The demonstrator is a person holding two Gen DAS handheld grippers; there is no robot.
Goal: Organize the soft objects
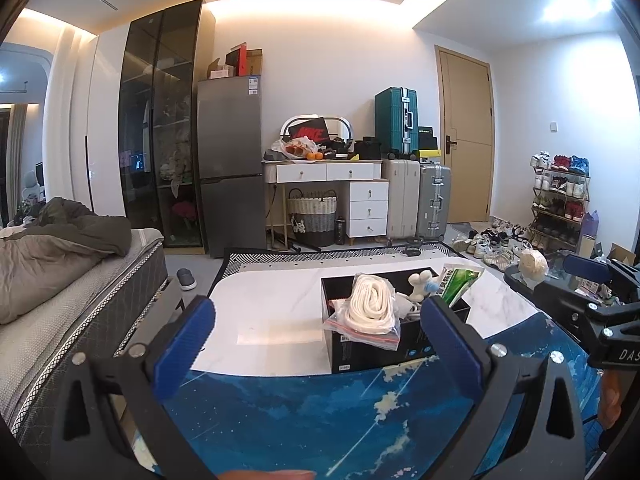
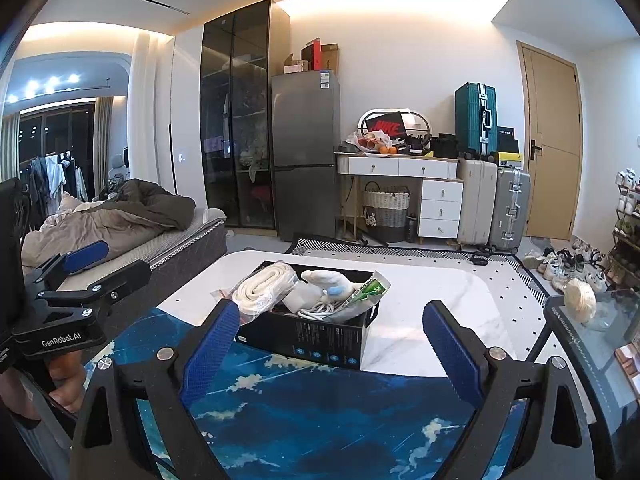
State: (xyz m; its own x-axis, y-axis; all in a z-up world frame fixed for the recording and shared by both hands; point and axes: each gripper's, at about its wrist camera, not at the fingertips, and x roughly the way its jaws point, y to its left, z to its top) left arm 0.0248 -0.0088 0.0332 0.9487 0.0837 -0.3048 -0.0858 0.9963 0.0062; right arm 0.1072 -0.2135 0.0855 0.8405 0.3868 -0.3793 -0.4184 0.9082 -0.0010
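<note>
The left gripper (image 1: 320, 340) stands wide apart with nothing between its blue ribbed pads (image 1: 186, 340); the right gripper (image 2: 332, 344) is equally wide and empty; both hang over the near end of the white marble-look table (image 1: 272, 304), where a blue starry-sky mat (image 1: 304, 412) covers the top. One open black cardboard box (image 2: 320, 340) sits at the mat's far edge, partly on bare marble, just beyond the fingertips; bare table lies to its left and a broader bare stretch to its right and behind. Inside the box, one coil of white rope in a clear zip bag (image 2: 264, 286) hangs over the left rim; one white plush toy with a pale blue patch (image 2: 332, 282) lies in the middle above a tangle of white cable; one green-and-white packet (image 2: 370, 290) leans at the right corner. One ball of cream twine (image 2: 580, 300) rests well apart on a dark glass side table (image 2: 592, 344) to the right; a bed (image 2: 160, 240) lies along the left.
</note>
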